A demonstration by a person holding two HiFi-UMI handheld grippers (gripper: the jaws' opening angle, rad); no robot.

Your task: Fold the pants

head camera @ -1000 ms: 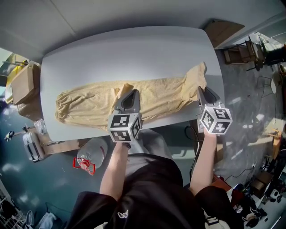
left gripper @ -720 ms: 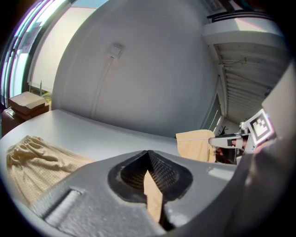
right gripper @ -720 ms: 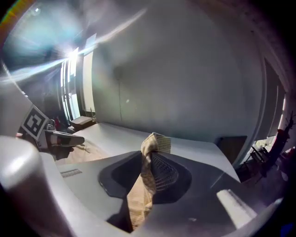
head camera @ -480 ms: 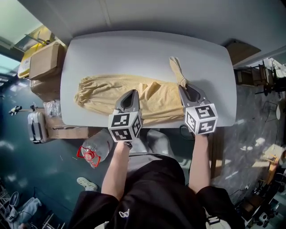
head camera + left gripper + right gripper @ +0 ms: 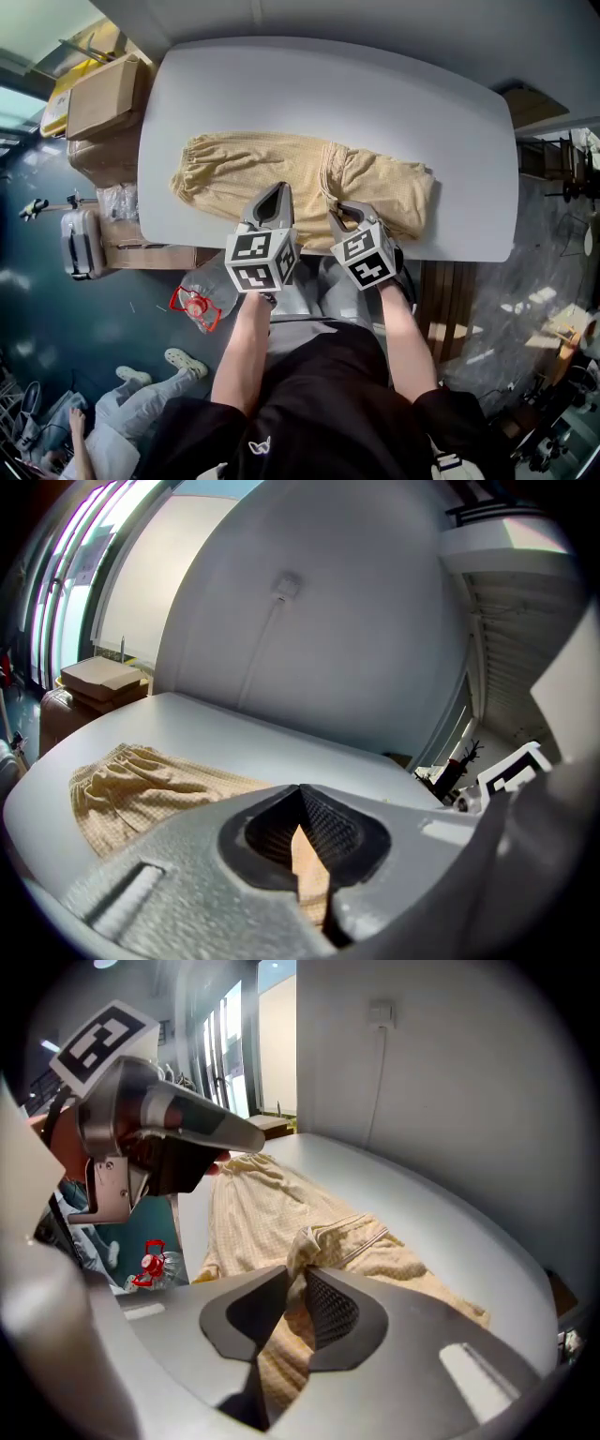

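Yellow pants (image 5: 262,164) lie on the white table (image 5: 375,98), leg end folded over; left gripper (image 5: 272,199) pinched shut on their near edge, right gripper (image 5: 342,214) clamped on the bunched leg hem (image 5: 298,1241), best laid flat, edges aligned, before releasing.

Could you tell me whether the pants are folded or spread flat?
Partly folded: one end of the pants is doubled over, pinched in the right gripper.

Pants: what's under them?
The grey table shows around the pants. Their right part is doubled over, so the lower layer and the table beneath are covered.
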